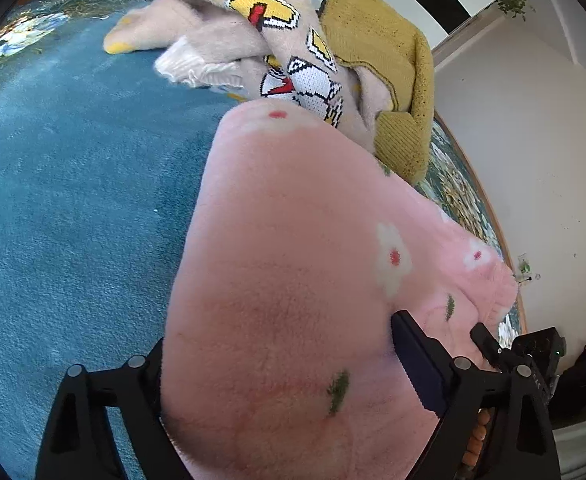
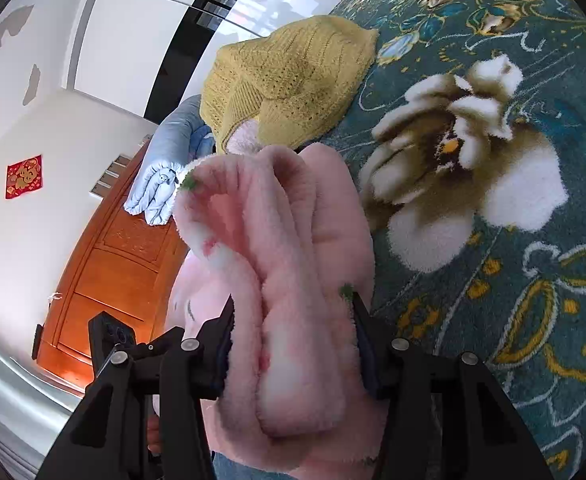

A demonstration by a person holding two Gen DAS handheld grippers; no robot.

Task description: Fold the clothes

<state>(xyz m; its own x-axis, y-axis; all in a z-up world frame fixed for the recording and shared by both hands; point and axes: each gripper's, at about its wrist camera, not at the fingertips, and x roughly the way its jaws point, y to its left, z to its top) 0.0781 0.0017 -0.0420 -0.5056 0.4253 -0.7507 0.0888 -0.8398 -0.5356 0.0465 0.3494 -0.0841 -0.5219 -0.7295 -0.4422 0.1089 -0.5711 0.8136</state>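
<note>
A fluffy pink garment [image 1: 293,260] with white flowers and green leaves is held up over the blue floral bed cover [image 1: 73,200]. My left gripper [image 1: 281,340] is shut on a thick bunch of it; only the right finger shows, the left one is hidden behind fabric. My right gripper [image 2: 293,312] is shut on a folded edge of the same pink garment [image 2: 293,240]. Its fingers [image 2: 223,328] press the bundle from both sides. The other gripper shows at the lower right in the left wrist view [image 1: 505,352].
A beige sweater with a cartoon print [image 1: 253,40] and a mustard knitted sweater [image 1: 393,64] lie heaped at the bed's far side. The mustard sweater [image 2: 289,76] also shows in the right wrist view. A wooden headboard [image 2: 109,272], rolled light-blue bedding [image 2: 165,168] and white walls are around.
</note>
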